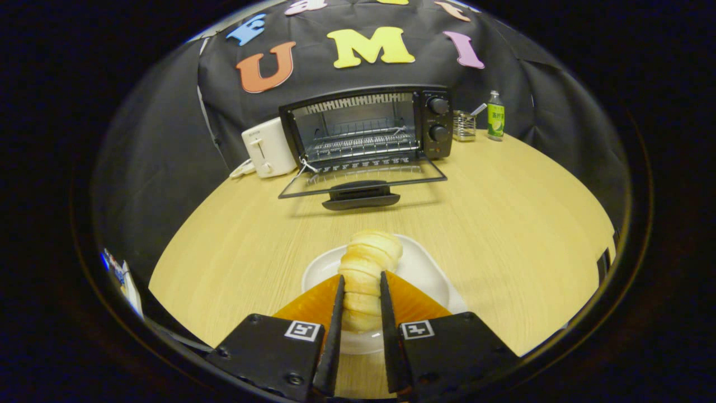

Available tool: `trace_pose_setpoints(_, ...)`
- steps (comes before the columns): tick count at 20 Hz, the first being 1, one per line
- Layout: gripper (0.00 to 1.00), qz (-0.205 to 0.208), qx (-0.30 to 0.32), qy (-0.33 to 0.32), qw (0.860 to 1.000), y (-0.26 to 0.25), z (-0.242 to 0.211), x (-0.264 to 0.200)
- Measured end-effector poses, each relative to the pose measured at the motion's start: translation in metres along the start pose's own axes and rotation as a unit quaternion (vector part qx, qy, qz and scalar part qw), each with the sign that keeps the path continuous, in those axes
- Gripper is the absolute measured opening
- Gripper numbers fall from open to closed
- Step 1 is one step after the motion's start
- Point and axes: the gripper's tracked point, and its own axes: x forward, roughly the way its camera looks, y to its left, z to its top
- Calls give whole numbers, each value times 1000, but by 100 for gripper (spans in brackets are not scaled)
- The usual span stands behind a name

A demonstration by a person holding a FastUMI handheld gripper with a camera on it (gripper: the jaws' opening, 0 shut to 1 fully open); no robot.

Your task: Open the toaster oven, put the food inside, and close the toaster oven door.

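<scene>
A pale, ridged bread roll (366, 263) stands between my gripper's fingers, over a white plate (428, 268) on the wooden table. My gripper (361, 280) is shut on the roll, both fingers pressing its sides. Whether the roll still touches the plate I cannot tell. Well beyond the fingers, at the back of the table, the black toaster oven (366, 126) stands with its glass door (363, 179) folded down flat, handle toward me. Its wire rack (361, 145) is bare.
A white pop-up toaster (268, 148) stands just left of the oven. To the oven's right are a small wire holder (464, 124) and a green bottle (495, 116). Bare wooden tabletop (503, 212) lies between the plate and the oven door.
</scene>
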Motion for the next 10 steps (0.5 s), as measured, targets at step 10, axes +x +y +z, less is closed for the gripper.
trace_pose_setpoints(10, 39, 57, 96, -78, 991, 11, 121, 0)
